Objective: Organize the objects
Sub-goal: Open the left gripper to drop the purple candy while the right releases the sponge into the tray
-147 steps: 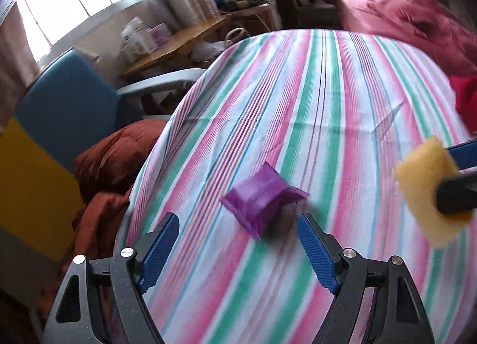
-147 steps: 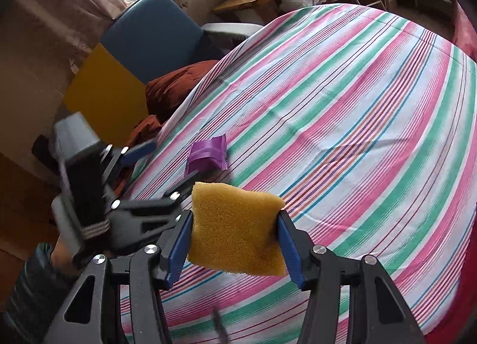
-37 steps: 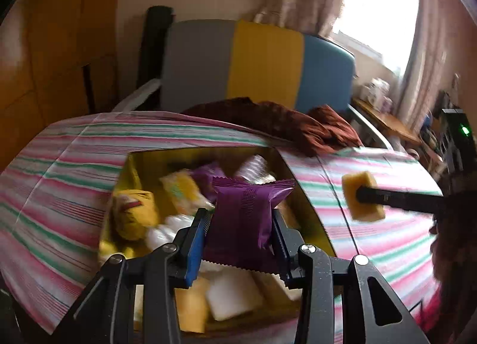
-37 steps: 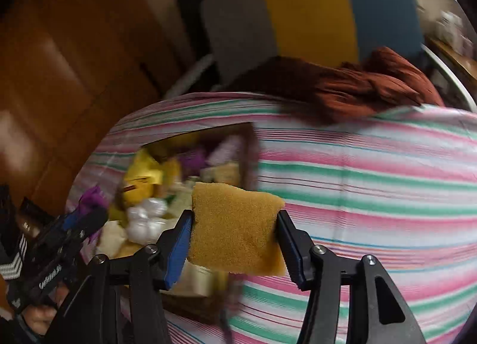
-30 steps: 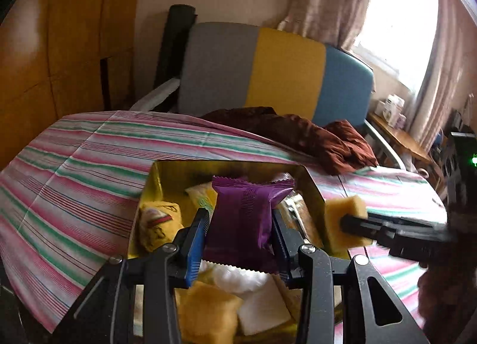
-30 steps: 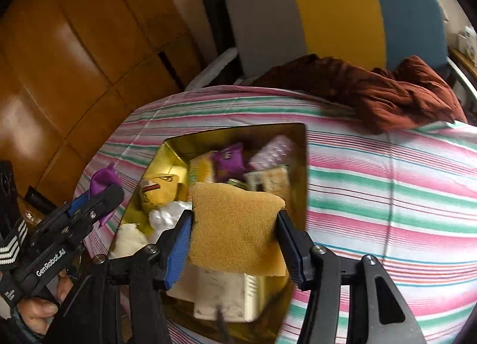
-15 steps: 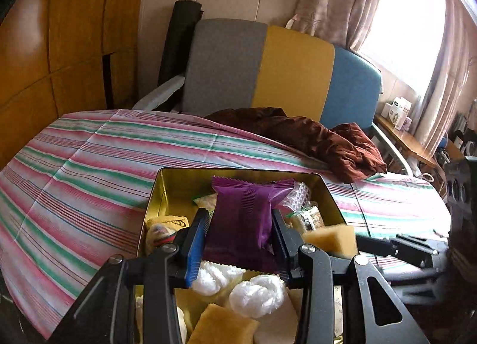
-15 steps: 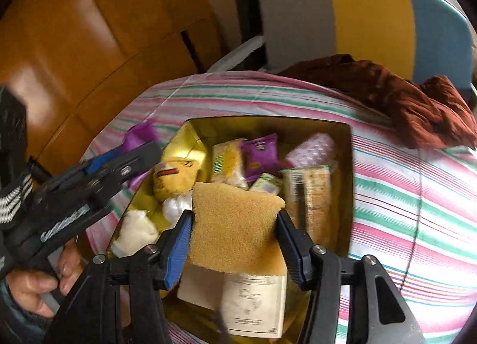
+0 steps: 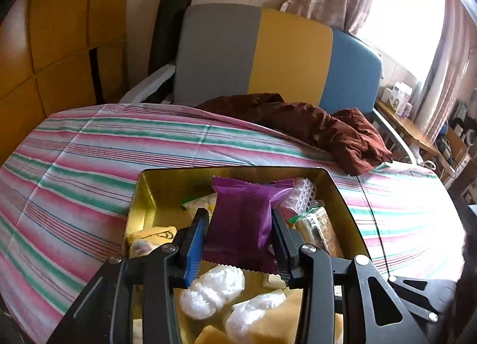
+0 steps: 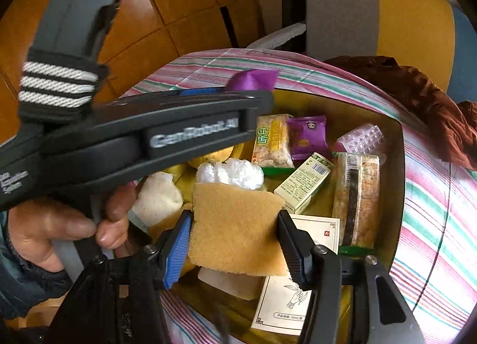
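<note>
My left tool (image 9: pixel 240 236) is gripping a purple snack packet (image 9: pixel 244 218) over the golden tin (image 9: pixel 342 194); my right tool (image 10: pixel 234 242) is clamping a yellow sponge (image 10: pixel 235 224) above it.

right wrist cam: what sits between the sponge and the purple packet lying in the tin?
A clear-wrapped white bundle just behind the sponge, then a yellow-green snack bar beside the purple packet, in the right wrist view.
</note>
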`<state>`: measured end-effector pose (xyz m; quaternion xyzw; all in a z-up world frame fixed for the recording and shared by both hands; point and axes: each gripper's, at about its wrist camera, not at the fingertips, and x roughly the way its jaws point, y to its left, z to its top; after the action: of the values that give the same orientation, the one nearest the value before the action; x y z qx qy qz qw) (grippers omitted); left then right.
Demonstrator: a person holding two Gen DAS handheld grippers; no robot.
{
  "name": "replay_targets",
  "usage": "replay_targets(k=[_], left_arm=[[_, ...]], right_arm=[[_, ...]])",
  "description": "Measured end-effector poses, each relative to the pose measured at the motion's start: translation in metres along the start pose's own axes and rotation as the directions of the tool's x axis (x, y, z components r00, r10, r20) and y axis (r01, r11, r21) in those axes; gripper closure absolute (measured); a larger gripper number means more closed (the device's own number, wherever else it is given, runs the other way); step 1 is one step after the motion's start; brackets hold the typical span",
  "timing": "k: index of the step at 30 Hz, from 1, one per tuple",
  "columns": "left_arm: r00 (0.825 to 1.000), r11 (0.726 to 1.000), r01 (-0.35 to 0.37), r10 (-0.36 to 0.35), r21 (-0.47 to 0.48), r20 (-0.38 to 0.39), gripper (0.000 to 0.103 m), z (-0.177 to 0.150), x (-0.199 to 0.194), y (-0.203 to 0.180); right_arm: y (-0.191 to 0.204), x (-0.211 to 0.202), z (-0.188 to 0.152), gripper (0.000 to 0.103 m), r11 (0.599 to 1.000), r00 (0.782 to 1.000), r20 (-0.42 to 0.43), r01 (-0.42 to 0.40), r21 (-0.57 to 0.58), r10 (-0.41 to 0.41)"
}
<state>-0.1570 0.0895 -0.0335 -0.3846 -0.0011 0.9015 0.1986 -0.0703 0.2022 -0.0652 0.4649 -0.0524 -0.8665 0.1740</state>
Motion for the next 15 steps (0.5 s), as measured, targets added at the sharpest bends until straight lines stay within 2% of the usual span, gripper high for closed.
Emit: replay_targets(k=[6, 15], left_arm=[[1.000, 1.000, -0.006, 0.006, 0.002, -0.004, 0.049, 0.003, 0.007, -0.001], [0.999, 0.999, -0.039, 0.039, -0.019, -0.003, 0.049, -0.007, 0.000, 0.009]], right_arm=[[-0.006, -0.006, -0.003, 0.042, 0.999, 1.000, 0.011, -0.004, 0.037, 0.003], [-0.004, -0.005, -0.002, 0.042, 0.998, 1.000, 0.022, 0.000, 0.059, -0.001]])
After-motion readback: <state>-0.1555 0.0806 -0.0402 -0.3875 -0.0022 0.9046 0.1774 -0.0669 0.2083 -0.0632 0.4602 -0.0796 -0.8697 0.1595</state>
